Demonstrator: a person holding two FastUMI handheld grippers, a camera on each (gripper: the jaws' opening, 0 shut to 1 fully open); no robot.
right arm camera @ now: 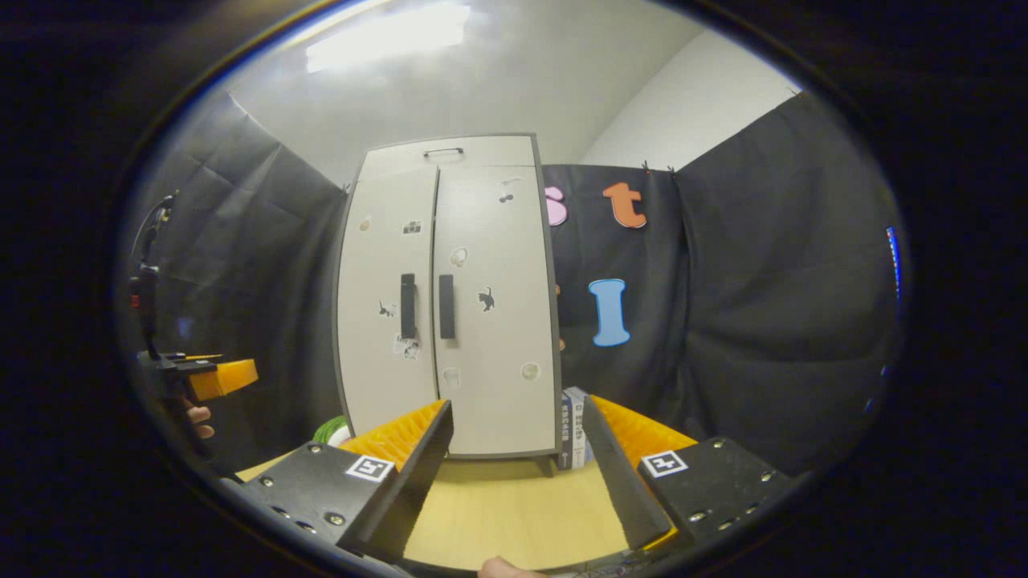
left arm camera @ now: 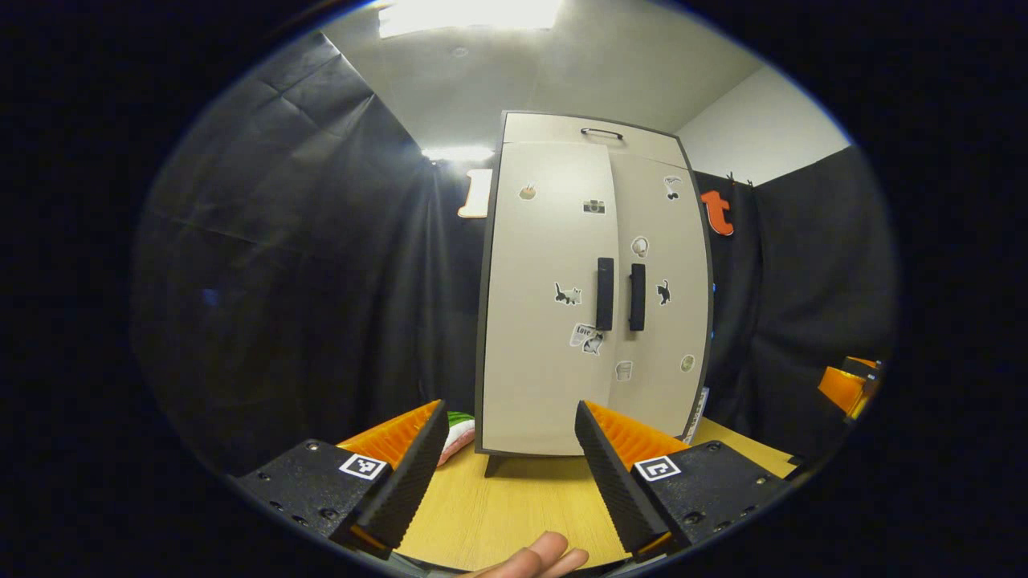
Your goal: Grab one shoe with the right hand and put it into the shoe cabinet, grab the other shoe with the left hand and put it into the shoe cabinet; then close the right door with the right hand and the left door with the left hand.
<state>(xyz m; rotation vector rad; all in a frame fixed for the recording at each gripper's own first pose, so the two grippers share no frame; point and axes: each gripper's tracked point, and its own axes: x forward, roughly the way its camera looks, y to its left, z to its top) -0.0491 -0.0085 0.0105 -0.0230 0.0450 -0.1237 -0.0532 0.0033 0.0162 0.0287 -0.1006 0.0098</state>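
We find the left gripper (left arm camera: 511,461) released, its ribbed black-and-orange fingers spread wide with nothing between them, held above the front part of the bench (left arm camera: 514,498). Fingertips of the holding hand (left arm camera: 540,559) show at the bottom edge of the left gripper view. The right gripper (right arm camera: 518,466) is likewise released, jaws parted and empty, over the same wooden surface.

Beyond both grippers we note the shoe cabinet (left arm camera: 590,289), standing upright toward the back edge of the bench, long axis vertical, its front facing us. The left door (left arm camera: 546,305) and the right door (left arm camera: 662,297) both lie flush and closed, their two black vertical handles (left arm camera: 620,294) side by side at the centre seam. Small stickers dot both doors. A further black handle (left arm camera: 601,133) sits on the top panel.

The shoes cannot be seen with the doors closed.

Just beside the cabinet's right side, a few books (right arm camera: 574,437) stand on the bench. At its left foot, a green and white object (left arm camera: 458,433) lies partly hidden.

In the right gripper view, the left gripper appears well apart at the left edge.
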